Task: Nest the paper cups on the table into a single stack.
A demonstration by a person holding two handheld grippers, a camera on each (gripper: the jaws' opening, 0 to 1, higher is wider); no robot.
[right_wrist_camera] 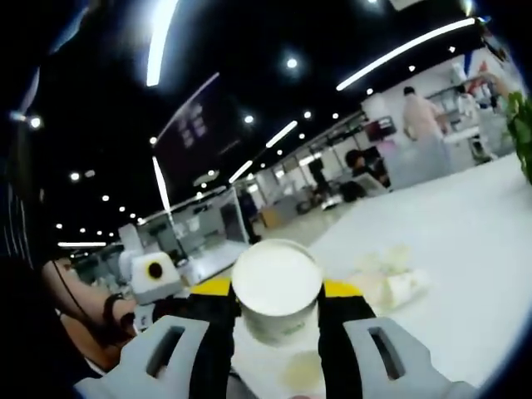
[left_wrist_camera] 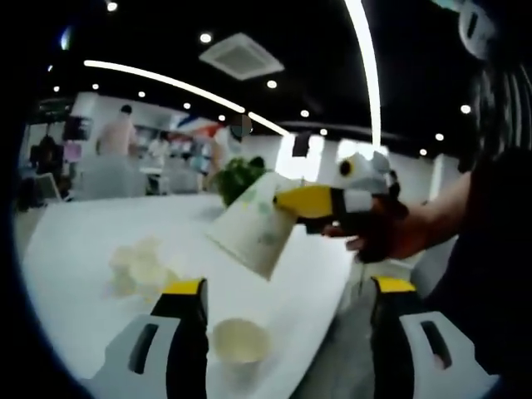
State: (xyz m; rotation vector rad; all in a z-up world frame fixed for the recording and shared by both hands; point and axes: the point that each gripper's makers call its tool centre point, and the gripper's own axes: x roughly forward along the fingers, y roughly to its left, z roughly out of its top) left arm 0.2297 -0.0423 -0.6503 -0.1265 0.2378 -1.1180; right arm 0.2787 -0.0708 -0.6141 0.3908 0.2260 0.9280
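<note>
Carrying one paper cup (right_wrist_camera: 277, 291) clenched in right gripper (right_wrist_camera: 277, 312); left gripper (left_wrist_camera: 287, 291) released. Lower squarely into open cup (left_wrist_camera: 239, 339) at six o'clock, avoiding tilt.

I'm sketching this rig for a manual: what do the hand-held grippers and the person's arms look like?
Each hand-held gripper, left and right, has light grey slotted jaws with black inner faces and yellow tips. A dark band circles one wrist; the forearms are uncovered.
</note>
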